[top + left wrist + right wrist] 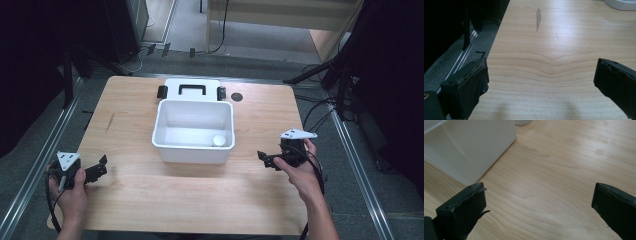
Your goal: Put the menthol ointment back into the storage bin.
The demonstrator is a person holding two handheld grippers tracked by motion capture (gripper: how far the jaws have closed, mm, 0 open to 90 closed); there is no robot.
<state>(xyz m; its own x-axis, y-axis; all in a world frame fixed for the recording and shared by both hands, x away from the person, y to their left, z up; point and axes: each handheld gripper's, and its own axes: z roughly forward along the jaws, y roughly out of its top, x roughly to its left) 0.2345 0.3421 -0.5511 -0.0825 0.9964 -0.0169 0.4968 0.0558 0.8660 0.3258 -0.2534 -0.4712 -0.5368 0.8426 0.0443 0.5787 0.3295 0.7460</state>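
One white bin (pixel 193 150) stands open at the centre of the wooden table (pixel 150 200), with one white lid (pixel 192 89), bearing a black handle and two black latches, lying flat just behind it and touching its far wall. Inside the bin, in its near right corner, sits one small white round object (pixel 219 140). The left gripper (pixel 101 170) and the right gripper (pixel 262 158) rest at either side, well apart from the bin, each with jaws spread wide and empty. Judged stage: an approach not yet begun. The next move probably calls for reaching toward the bin or its lid.
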